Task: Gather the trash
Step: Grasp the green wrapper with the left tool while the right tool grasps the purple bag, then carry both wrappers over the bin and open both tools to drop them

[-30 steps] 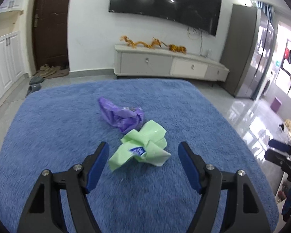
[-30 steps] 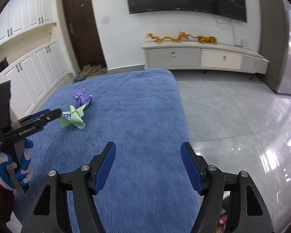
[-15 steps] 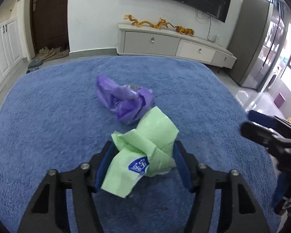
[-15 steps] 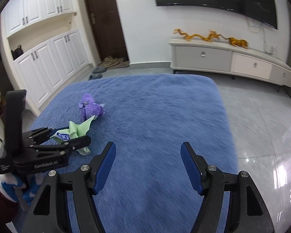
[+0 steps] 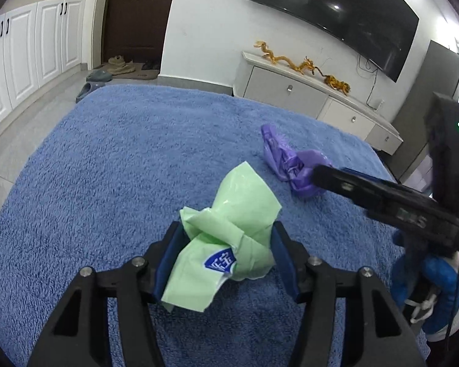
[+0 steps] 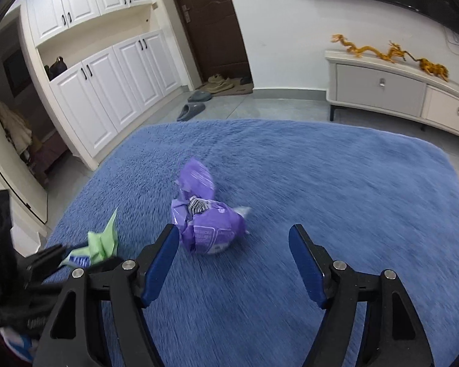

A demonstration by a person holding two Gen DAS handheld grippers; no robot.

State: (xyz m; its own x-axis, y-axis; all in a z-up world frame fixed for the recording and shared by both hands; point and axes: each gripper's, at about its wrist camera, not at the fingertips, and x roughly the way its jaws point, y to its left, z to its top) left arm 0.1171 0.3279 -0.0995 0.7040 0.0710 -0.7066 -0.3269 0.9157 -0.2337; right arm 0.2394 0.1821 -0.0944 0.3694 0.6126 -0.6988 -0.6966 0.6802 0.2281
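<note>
While the left gripper [image 5: 226,253] closes its jaws, the crumpled green wrapper [image 5: 229,229] sits between its blue pads [image 5: 168,257], both of which touch the wrapper's sides above the blue rug [image 5: 107,168]. The right gripper [image 6: 234,263] is opening, its fingers spread wide with nothing between them. The crumpled purple wrapper [image 6: 208,226] lies on the rug just beyond the right gripper's left fingertip, apart from both pads.
</note>
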